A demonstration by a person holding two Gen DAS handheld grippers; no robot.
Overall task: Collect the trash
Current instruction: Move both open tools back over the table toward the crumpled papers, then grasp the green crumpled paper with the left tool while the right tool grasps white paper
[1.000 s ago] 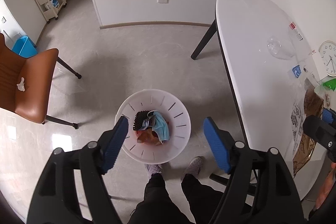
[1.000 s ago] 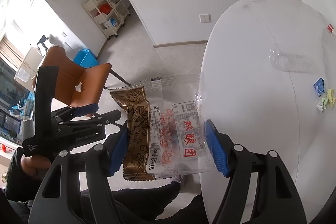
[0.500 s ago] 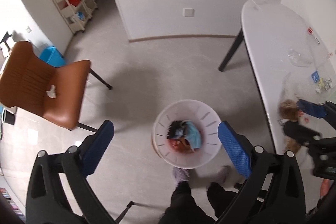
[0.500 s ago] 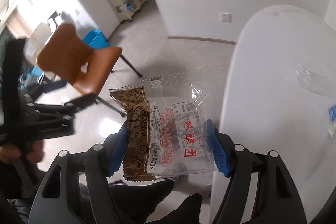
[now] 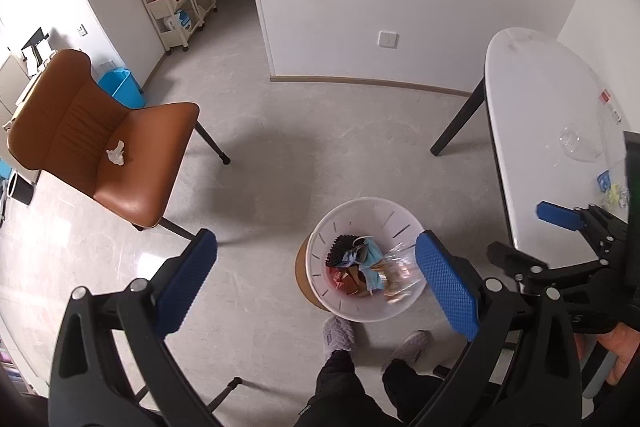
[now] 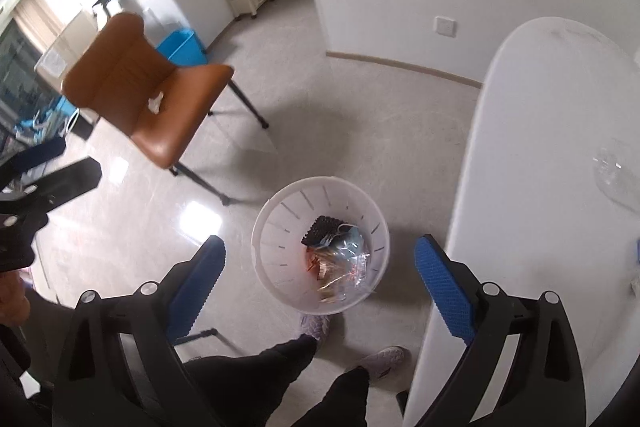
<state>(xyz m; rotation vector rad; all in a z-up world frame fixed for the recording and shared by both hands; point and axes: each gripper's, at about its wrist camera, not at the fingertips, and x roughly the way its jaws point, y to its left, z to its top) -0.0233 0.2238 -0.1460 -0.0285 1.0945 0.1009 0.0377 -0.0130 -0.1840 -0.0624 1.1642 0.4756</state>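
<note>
Gone from the right tool [image 6: 318, 277] is the clear snack wrapper [image 6: 340, 279] it pinched a second ago; its jaws have just been opening and now stand spread with nothing between them, directly above the white slotted bin [image 6: 320, 247] on the floor, where the wrapper lies crumpled on top of a blue face mask [image 6: 350, 239] and a black ridged piece. From the left wrist, the left tool [image 5: 316, 277] is likewise spread wide and empty, hanging to the chair side of the bin, the wrapper [image 5: 398, 269] glinting against the bin's near wall. A crumpled white tissue [image 5: 116, 153] sits on the seat of the brown chair [image 5: 100, 135], and small scraps [image 5: 610, 187] remain on the white bench [image 5: 540, 131] beside a clear plastic piece [image 5: 580, 145]. Such litter looks feather-light and soft; the tissue would likely crush under any squeeze, so a gentle pinch across its bulk should serve, while film may slip.
</note>
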